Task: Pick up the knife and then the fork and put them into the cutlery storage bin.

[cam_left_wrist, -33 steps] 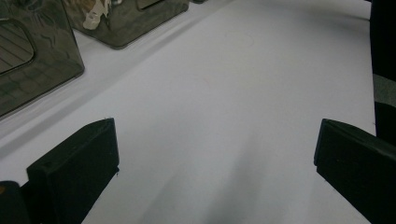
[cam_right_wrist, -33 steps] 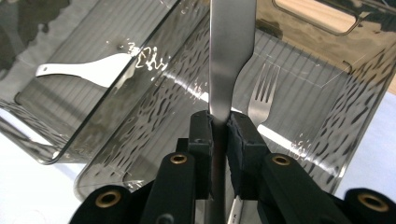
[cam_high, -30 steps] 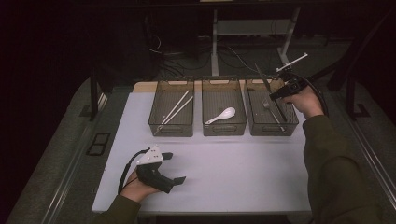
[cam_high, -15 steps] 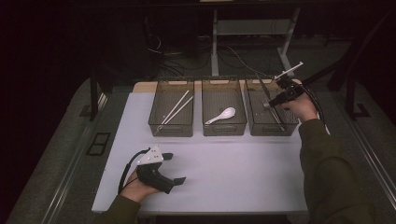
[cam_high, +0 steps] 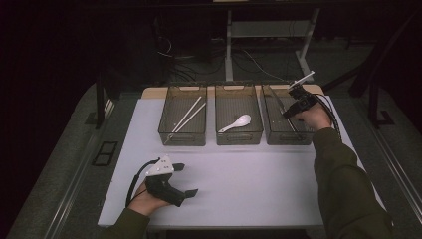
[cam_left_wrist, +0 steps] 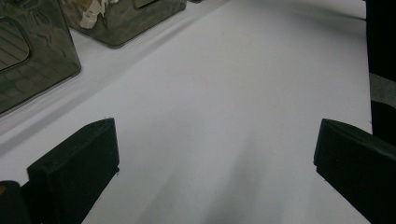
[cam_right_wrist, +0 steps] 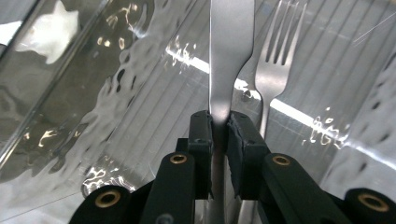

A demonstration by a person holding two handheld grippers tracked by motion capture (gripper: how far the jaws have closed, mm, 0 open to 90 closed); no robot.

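Right tool [cam_right_wrist: 219, 126] clamped on flat silver metal utensil handle [cam_right_wrist: 231, 56] over smoky clear plastic bin [cam_high: 286, 137] (steel fork [cam_right_wrist: 275, 60] alongside), apparently sorting cutlery; left tool [cam_left_wrist: 210, 154] agape, idle on white tabletop [cam_left_wrist: 224, 93].

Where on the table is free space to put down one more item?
The white table is bare between the three bins and its near edge, right of the left gripper. The right bin is crowded: the right gripper grips a metal handle beside a fork.
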